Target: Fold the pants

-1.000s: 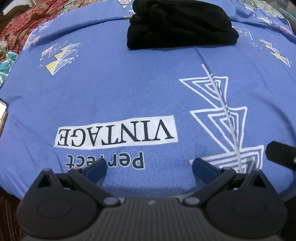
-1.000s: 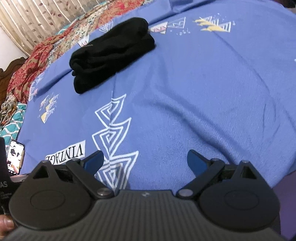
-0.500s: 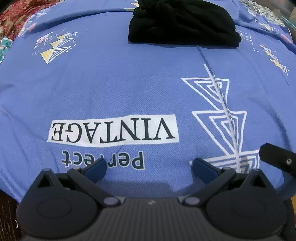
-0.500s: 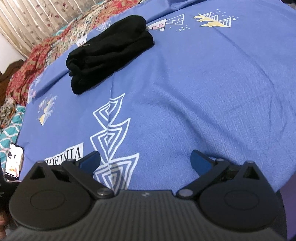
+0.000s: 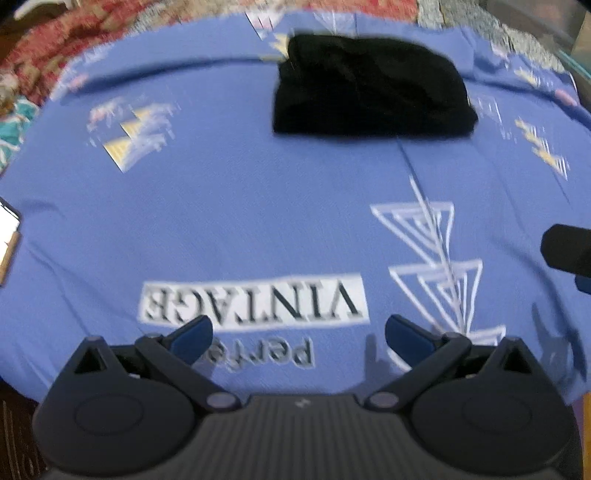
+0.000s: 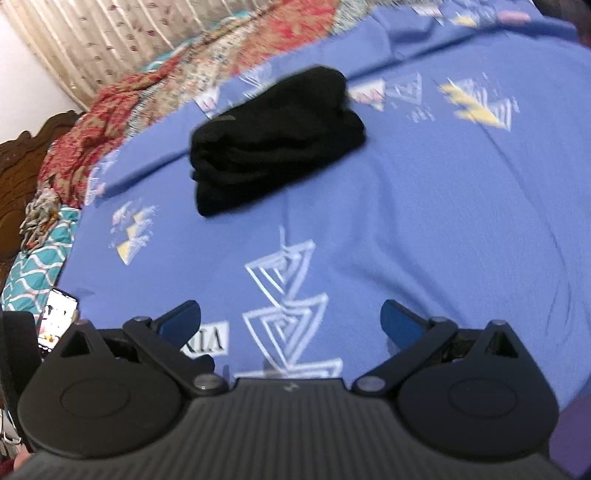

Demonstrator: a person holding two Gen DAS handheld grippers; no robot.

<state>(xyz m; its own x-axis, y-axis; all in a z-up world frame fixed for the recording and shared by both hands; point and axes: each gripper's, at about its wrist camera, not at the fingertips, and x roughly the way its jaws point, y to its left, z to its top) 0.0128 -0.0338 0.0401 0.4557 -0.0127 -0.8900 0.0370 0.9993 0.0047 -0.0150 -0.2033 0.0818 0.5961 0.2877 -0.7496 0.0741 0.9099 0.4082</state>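
Note:
Black pants [image 5: 369,92] lie folded into a thick bundle on the far side of a blue printed bedsheet [image 5: 240,214]. The right wrist view shows the same pants [image 6: 273,144] as a stacked bundle up and left of centre. My left gripper [image 5: 297,338] is open over the near edge of the sheet, above the "Perfect VINTAGE" print, far from the pants and holding nothing. My right gripper [image 6: 291,319] is also open and empty above a white triangle print. The black tip of the right gripper [image 5: 569,251] shows at the right edge of the left wrist view.
A lit phone [image 6: 59,317] lies at the bed's left edge, also seen as a phone [image 5: 7,236] in the left wrist view. A red patterned quilt [image 6: 122,110] and teal cloth [image 6: 37,266] sit along the far left. Curtains [image 6: 110,33] hang behind.
Both grippers have pulled back and risen from the bed, so the folded pants look smaller and lower in each view. Both stay open and empty. The pants have not moved.

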